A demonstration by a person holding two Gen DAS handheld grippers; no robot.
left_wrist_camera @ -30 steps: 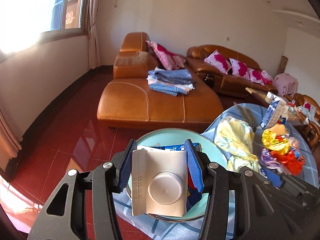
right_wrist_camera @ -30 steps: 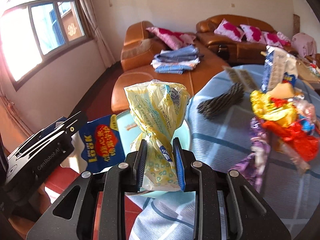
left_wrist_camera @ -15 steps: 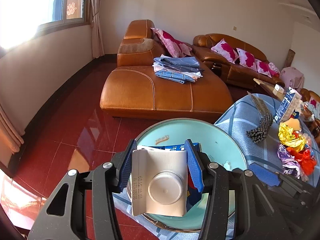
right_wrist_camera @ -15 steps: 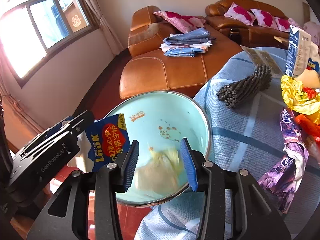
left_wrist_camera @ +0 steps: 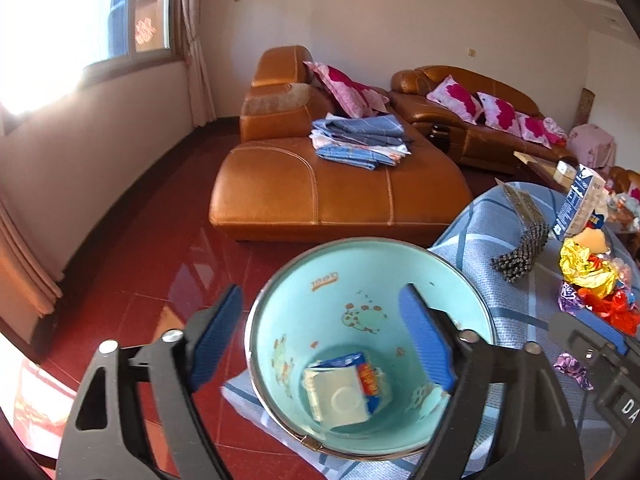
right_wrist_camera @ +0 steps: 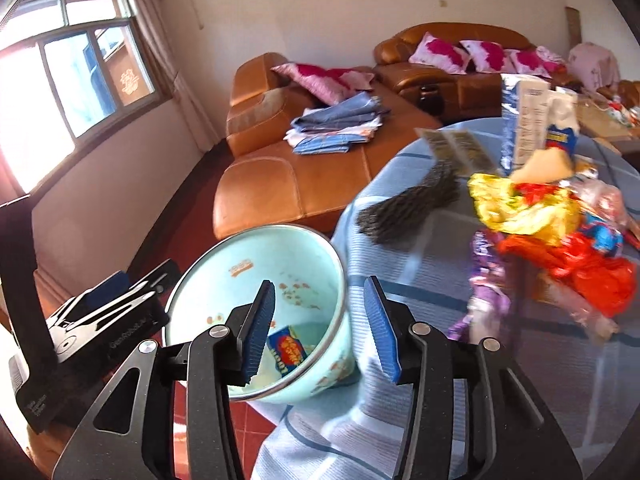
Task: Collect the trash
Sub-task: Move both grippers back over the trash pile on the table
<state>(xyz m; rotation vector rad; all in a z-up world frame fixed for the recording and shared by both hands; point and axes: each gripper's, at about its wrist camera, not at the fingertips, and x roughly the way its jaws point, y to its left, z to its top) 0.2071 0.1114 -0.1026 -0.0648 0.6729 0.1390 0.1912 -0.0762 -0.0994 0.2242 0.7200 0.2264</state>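
Hovered over light-blue bin (left_wrist_camera: 362,276), L gripper (left_wrist_camera: 320,344) jaws opening wide, nothing between pads; held R gripper (right_wrist_camera: 320,332) beside bin rim, jaws opening, empty; lay flat at bin bottom: white-blue carton (left_wrist_camera: 344,390); piled farther on blue-check tablecloth (right_wrist_camera: 420,264): wrappers, yellow (right_wrist_camera: 524,208), red (right_wrist_camera: 580,268), purple (right_wrist_camera: 486,276); stood beyond: upright milk carton (right_wrist_camera: 524,120); far back: orange sofa (left_wrist_camera: 320,192) w/ folded laundry (left_wrist_camera: 360,140).

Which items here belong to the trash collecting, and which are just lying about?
Job: bucket, carton inside it, wrapper pile on the table, left gripper, right gripper.
Lying about: folded cloths, cushions, sofa.
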